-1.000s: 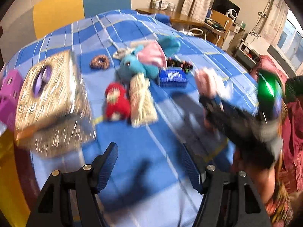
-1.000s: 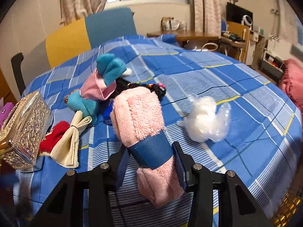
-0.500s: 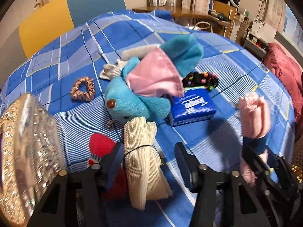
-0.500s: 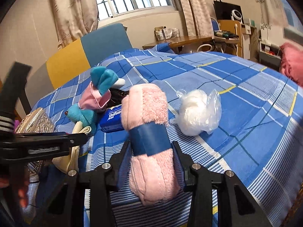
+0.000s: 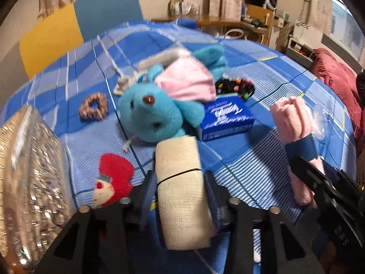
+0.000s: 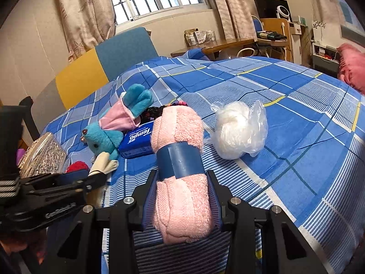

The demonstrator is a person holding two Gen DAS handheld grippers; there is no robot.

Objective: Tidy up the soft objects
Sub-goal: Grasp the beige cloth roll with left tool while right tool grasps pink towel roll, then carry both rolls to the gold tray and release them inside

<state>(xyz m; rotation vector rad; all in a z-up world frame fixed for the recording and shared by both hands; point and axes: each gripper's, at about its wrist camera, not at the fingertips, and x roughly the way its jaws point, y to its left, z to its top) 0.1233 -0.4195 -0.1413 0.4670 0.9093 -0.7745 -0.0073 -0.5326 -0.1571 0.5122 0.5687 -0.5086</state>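
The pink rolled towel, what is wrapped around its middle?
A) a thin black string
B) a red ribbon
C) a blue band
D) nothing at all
C: the pink rolled towel, held between the fingers of the right gripper, has a blue band around its middle.

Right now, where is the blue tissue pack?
The blue Tempo tissue pack lies on the checked bedspread, touching the blue plush toy, just before the black beaded pouch.

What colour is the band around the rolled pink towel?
Dark blue band on the pink towel, clearest in the right wrist view.
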